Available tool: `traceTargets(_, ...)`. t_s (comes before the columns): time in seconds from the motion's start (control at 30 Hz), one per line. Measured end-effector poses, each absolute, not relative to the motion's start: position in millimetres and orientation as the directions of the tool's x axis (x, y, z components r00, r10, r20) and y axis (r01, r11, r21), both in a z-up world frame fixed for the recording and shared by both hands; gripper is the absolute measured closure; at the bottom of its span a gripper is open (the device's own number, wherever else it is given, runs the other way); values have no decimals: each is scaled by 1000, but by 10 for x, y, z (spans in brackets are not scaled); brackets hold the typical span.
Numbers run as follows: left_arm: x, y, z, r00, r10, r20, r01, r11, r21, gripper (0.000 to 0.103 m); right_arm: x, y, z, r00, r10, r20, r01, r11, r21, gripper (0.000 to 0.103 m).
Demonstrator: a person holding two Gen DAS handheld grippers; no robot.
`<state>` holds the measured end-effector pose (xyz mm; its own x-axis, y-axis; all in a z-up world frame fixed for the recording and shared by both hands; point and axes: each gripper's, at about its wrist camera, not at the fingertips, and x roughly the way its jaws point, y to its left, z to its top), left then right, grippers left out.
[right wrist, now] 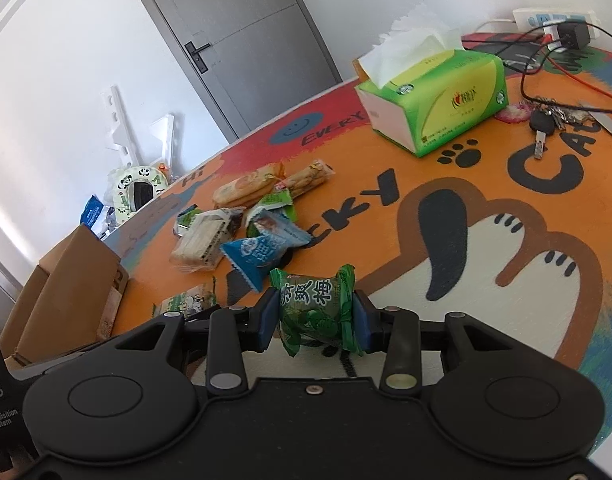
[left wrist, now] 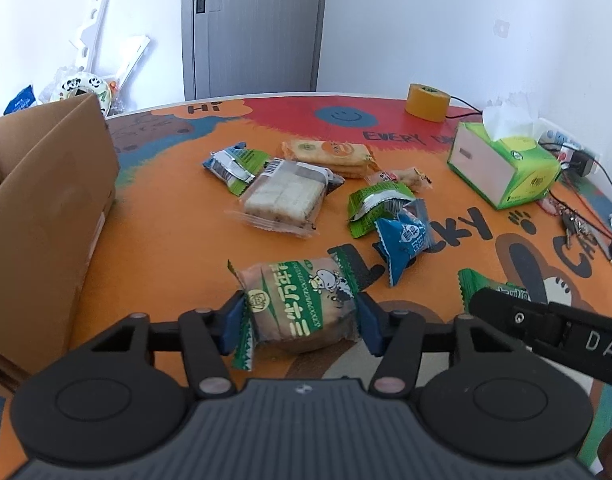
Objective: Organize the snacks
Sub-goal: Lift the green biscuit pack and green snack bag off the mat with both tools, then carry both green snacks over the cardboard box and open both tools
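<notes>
1. Between my left gripper's (left wrist: 300, 322) blue pads sits the biscuit pack (left wrist: 296, 304), green and brown with a cartoon cow; both pads touch its crimped ends, so I read it as grasped, low over the mat (left wrist: 166, 240).
2. My right gripper (right wrist: 313, 318) is clenched on the plum pack (right wrist: 315, 308), a small green wrapper pinched at both sides.
3. From the left camera, the right gripper's black body comes in at 3 o'clock of the biscuit pack, with that green wrapper peeking out behind it.
4. At 12 o'clock of the biscuit pack lies the cake pack (left wrist: 284, 198), clear wrap with pale squares inside.
5. At 1 o'clock lies the blue pack (left wrist: 403, 246), touching a green pack (left wrist: 375, 206) just beyond it.
6. Further out at 12 o'clock, the cracker pack (left wrist: 329, 154) lies flat, with a blue-green pack (left wrist: 234, 166) to its 9 o'clock.
7. At 9 o'clock of the snacks stands the box (left wrist: 46, 208), cardboard, flaps up, well apart from the loose packs.
8. At 2 o'clock sits the tissue box (left wrist: 505, 164), with the tape roll (left wrist: 427, 102) beyond it near the mat's far edge.
9. Keys (right wrist: 545, 120) lie at 3 o'clock of the tissue box in the right view.
</notes>
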<state>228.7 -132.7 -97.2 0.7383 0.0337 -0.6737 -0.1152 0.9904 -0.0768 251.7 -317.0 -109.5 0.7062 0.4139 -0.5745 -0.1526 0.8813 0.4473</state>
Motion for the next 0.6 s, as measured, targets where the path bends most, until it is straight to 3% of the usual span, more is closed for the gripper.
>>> traceTargets(0.6, 1898, -816, -404, 830, 34, -557, -152, 974, -167, 49, 2328, -2701, -666, 727, 462, -508, -257, 869, 422, 63)
